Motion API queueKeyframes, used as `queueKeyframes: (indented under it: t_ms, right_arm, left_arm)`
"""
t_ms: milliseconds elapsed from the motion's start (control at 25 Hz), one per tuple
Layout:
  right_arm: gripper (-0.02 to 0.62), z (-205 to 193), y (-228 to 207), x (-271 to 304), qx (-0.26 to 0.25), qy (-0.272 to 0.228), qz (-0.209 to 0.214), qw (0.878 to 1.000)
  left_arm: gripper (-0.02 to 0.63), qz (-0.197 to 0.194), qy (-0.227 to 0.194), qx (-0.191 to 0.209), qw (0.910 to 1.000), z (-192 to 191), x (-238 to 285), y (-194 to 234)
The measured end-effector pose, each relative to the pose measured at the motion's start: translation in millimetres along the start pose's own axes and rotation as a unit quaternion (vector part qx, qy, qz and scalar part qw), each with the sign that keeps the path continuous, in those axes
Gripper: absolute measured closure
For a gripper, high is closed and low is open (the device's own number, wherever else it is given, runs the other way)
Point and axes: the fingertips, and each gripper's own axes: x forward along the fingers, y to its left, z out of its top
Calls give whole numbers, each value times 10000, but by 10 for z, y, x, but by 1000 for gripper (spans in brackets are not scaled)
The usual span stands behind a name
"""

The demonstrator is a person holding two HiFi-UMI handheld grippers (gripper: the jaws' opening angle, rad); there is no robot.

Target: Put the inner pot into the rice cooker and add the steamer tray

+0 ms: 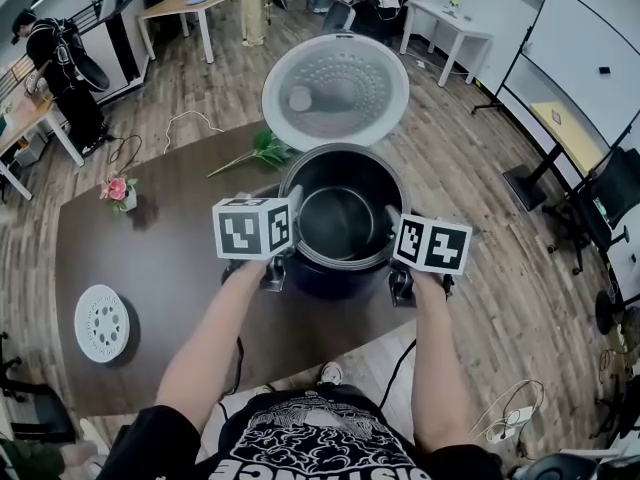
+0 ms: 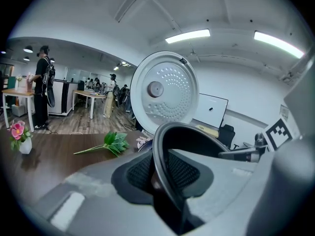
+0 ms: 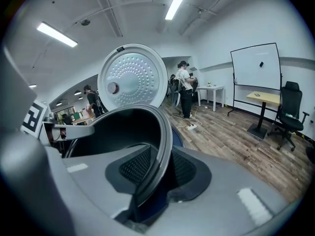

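The dark metal inner pot hangs in the mouth of the dark blue rice cooker, whose round white lid stands open behind it. My left gripper is shut on the pot's left rim, and my right gripper is shut on its right rim. In each gripper view the thin rim runs between the black ribbed pads. Whether the pot rests fully seated cannot be told. The white perforated steamer tray lies flat on the table at the far left.
The cooker stands near the brown table's front right edge. A green leafy sprig lies behind it to the left, and a small vase of pink flowers sits further left. People, desks, a whiteboard and office chairs stand around the room.
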Motion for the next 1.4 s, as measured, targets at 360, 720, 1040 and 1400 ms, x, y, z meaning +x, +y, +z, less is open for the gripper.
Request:
queueKeyframes:
  t_ms: [360, 720, 1040, 1400]
  right_arm:
    - [472, -10, -27, 41, -410, -71, -195, 9989]
    - [469, -7, -41, 45, -472, -160, -238, 9985]
    - [466, 24, -52, 30, -537, -285, -339, 9976]
    - [419, -19, -75, 15, -837, -388, -593, 9940]
  left_arm:
    - [512, 37, 156, 154, 9998, -130, 70, 30]
    - [499, 30, 201, 288, 9994, -168, 92, 18]
    - [489, -20, 181, 390, 9991, -155, 92, -15]
    - [407, -99, 267, 608, 9977, -272, 74, -39]
